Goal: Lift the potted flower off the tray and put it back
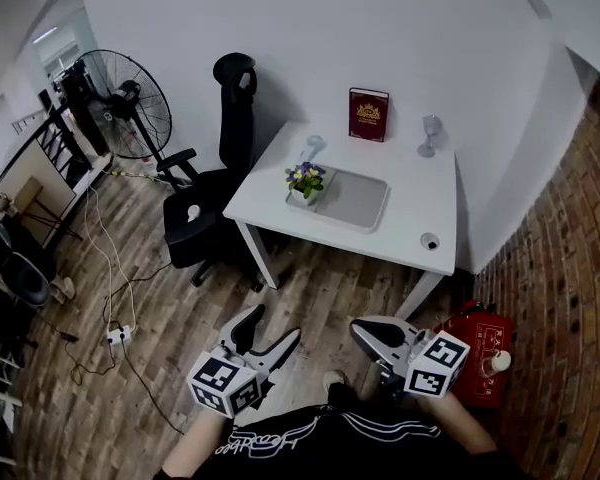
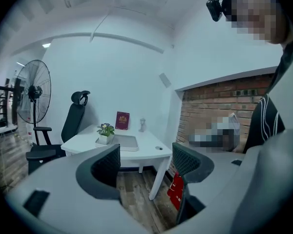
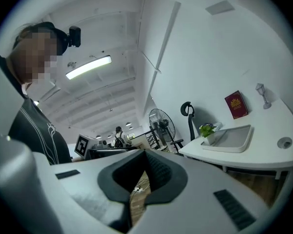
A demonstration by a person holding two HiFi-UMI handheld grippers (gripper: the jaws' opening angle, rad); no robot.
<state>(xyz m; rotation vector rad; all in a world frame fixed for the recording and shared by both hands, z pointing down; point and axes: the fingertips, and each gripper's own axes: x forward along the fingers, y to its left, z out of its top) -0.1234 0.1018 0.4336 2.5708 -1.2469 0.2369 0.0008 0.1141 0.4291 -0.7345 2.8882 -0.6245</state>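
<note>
The potted flower point(image 1: 305, 181), purple blooms in a small white pot, stands at the left end of the grey tray point(image 1: 365, 203) on the white table point(image 1: 420, 218). Both grippers are low by my body, well short of the table. My left gripper point(image 1: 270, 330) is open with nothing between its jaws. My right gripper point(image 1: 368, 332) looks shut and empty. The left gripper view shows the flower point(image 2: 106, 132) and tray point(image 2: 128, 143) far beyond the open left gripper point(image 2: 146, 155). In the right gripper view the flower point(image 3: 208, 131) and tray point(image 3: 234, 139) lie off to the right.
A red book point(image 1: 368, 115) leans on the wall behind the tray, with a glass goblet point(image 1: 430, 131) beside it. A black office chair point(image 1: 215, 198) and a standing fan point(image 1: 125, 118) are left of the table. A red bag point(image 1: 480, 353) sits by the brick wall.
</note>
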